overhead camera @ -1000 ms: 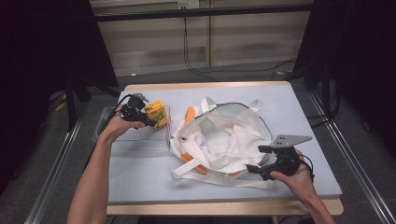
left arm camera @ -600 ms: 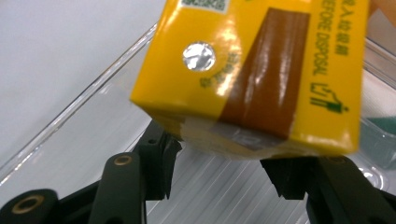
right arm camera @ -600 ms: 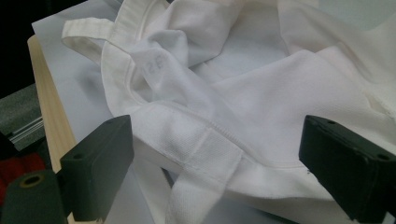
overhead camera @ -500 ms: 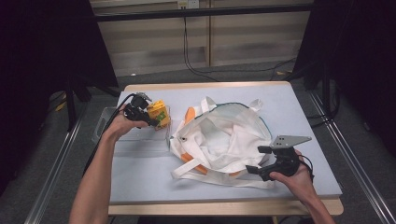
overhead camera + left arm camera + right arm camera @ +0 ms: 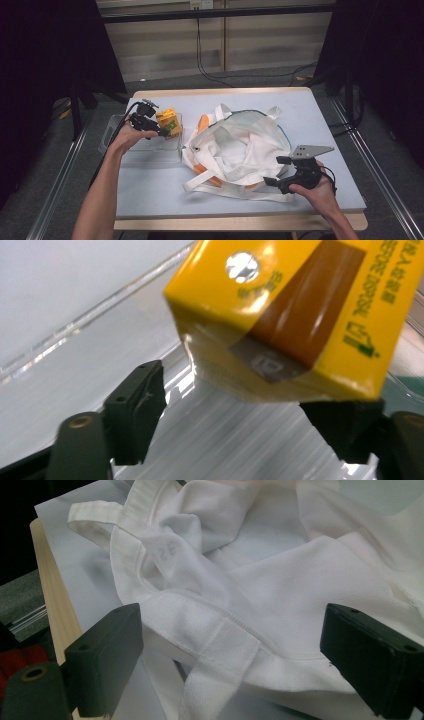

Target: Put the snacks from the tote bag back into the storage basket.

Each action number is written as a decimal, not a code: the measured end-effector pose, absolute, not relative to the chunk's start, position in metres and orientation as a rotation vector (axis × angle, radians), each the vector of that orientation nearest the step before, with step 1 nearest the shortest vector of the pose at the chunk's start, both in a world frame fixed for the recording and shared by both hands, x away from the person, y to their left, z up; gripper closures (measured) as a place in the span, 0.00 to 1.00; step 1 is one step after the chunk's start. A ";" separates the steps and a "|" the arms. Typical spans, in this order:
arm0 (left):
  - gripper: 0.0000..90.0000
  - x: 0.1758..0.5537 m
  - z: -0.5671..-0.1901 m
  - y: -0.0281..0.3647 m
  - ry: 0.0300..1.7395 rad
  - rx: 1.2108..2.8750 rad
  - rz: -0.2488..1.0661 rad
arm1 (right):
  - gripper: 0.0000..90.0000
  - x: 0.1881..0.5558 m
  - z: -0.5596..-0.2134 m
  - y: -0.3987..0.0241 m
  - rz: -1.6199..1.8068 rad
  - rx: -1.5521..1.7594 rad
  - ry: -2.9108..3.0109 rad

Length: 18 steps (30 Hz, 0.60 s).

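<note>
two grippers apart, left just opening around yellow carton, clear tray, white bag beside

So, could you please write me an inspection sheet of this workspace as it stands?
Surface: table with pale blue top, wooden edge.
Job's things: yellow carton over a clear plastic bin; white tote bag lies open, orange showing at its rim.
Clutter: nothing seen.
Grippers: left gripper at the carton, jaws just been opening, one pad clear of it; right gripper open at the bag's edge.
Cables: black cable trails from the left gripper; more on the floor behind.
Surroundings: dark curtains, metal rails.
</note>
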<state>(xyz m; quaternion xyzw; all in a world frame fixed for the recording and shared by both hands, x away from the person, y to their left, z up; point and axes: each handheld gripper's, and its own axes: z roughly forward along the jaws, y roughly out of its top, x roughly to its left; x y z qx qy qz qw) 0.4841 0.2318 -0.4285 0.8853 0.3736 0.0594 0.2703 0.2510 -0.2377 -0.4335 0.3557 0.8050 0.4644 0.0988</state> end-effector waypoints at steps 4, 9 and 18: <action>0.59 0.485 -0.429 0.230 1.015 2.391 0.131 | 0.11 0.251 -0.434 -0.236 1.371 1.051 2.384; 0.66 0.490 -0.436 0.227 1.001 2.432 0.143 | 0.11 0.252 -0.434 -0.236 1.370 1.048 2.388; 0.65 0.488 -0.445 0.218 0.995 2.429 0.148 | 0.11 0.251 -0.435 -0.238 1.370 1.051 2.387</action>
